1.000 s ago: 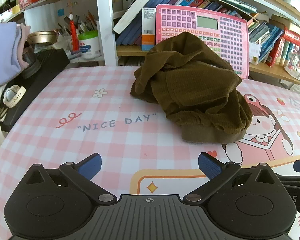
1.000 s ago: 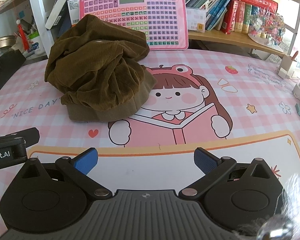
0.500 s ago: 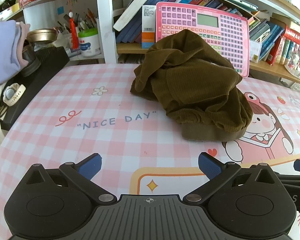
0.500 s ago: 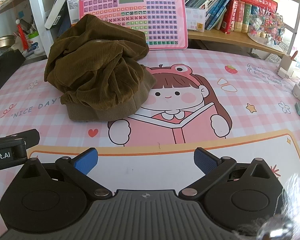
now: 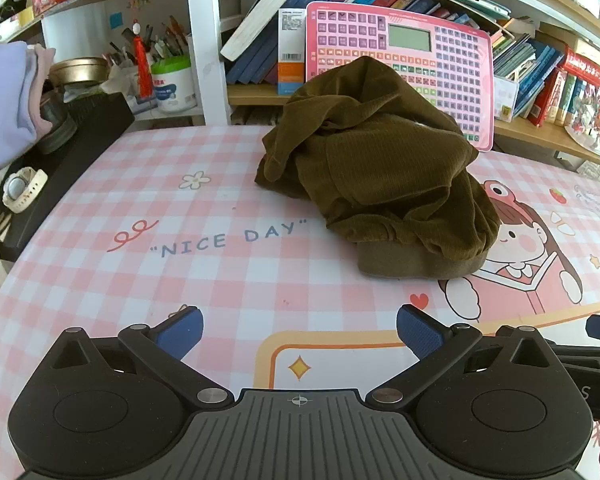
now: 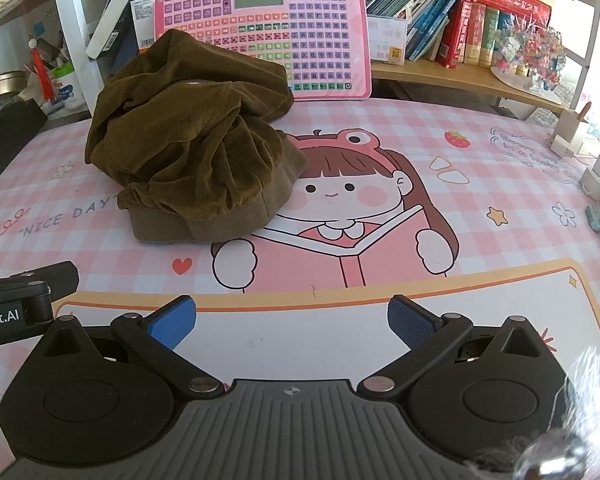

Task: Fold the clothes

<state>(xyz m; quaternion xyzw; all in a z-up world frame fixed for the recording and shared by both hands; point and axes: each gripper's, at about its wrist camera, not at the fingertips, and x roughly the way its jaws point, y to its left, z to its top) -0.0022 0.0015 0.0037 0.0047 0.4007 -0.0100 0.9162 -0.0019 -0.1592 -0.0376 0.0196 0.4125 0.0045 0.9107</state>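
Observation:
A crumpled olive-brown corduroy garment (image 5: 380,176) lies heaped on the pink checked table mat (image 5: 204,272); the right wrist view shows the same garment (image 6: 196,152) at the upper left. My left gripper (image 5: 300,334) hovers open above the mat's near edge, short of the heap, with nothing between its blue pads. My right gripper (image 6: 292,324) is open too, low over the white panel of the mat (image 6: 460,296), to the right of the heap and apart from it. The left gripper's body (image 6: 16,304) shows at the left edge of the right wrist view.
A pink toy keyboard panel (image 6: 264,36) leans against the bookshelf behind the garment. Books (image 6: 472,28) line the shelf. A black case with a white watch (image 5: 22,190) sits at the left edge. Small white items (image 6: 596,168) stand at the table's right edge.
Both grippers have edged slightly forward and lifted a little, so the garment sits a bit lower in view. Their jaws stay open and the garment has not moved.

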